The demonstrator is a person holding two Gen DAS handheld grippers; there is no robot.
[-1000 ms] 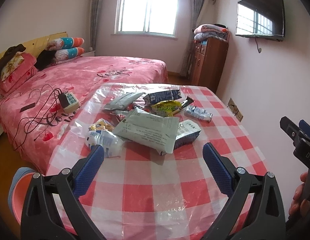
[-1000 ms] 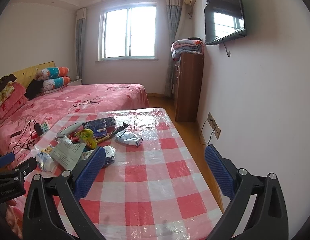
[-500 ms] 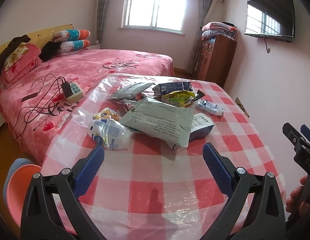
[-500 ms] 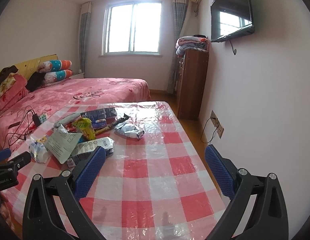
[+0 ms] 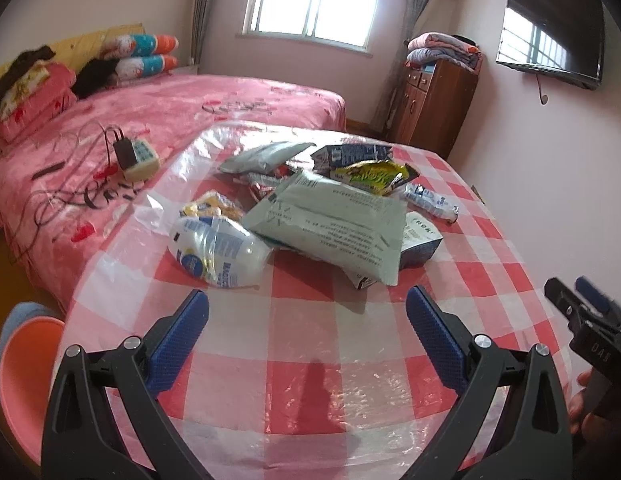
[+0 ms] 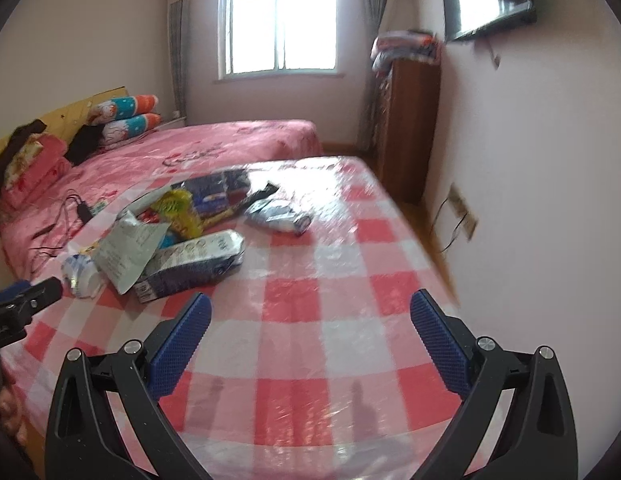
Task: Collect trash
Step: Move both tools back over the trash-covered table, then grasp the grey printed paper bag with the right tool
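A heap of trash lies on the red-and-white checked table (image 5: 310, 320): a crushed clear plastic bottle (image 5: 216, 250), a big grey-green mailer bag (image 5: 330, 224), a yellow snack wrapper (image 5: 370, 176), a small carton (image 5: 420, 240) and a blue-white wrapper (image 5: 430, 202). In the right wrist view the carton (image 6: 194, 264), mailer (image 6: 128, 248) and blue-white wrapper (image 6: 278, 218) show too. My left gripper (image 5: 306, 334) hangs open over the near table, short of the bottle. My right gripper (image 6: 310, 338) is open above bare tablecloth, right of the pile.
A pink bed (image 5: 150, 120) with a power strip (image 5: 136, 156) and cables lies left of the table. An orange basin (image 5: 26, 364) sits on the floor at lower left. A wooden cabinet (image 5: 434, 104) and wall TV (image 5: 550, 36) stand at the right.
Both grippers have moved forward and lower toward the table, so the trash pile looks nearer. Both stay open and nothing on the table has shifted.
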